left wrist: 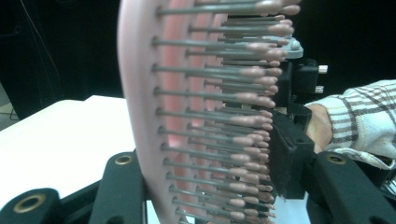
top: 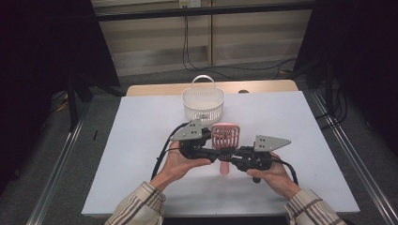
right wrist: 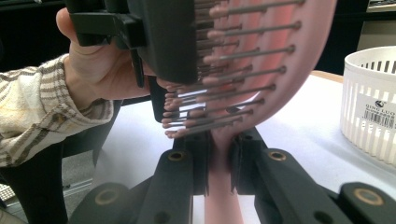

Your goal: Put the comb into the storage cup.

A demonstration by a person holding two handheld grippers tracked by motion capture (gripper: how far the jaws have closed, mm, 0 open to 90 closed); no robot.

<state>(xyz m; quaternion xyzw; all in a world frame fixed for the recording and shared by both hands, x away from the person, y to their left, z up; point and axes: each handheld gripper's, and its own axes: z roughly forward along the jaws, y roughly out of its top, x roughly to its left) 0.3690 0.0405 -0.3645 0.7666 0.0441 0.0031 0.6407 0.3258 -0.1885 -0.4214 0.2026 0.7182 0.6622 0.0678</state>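
The brush, pink plastic with thin grey bristles tipped in pink beads, is held above the white surface just before the slotted white basket. The right gripper has its jaws closed tight on the smooth handle, and the left gripper has its jaws half open around the curved head; I cannot tell if they press it. This looks like a handover, so next the left jaws must grip firmly before the right ones let go.
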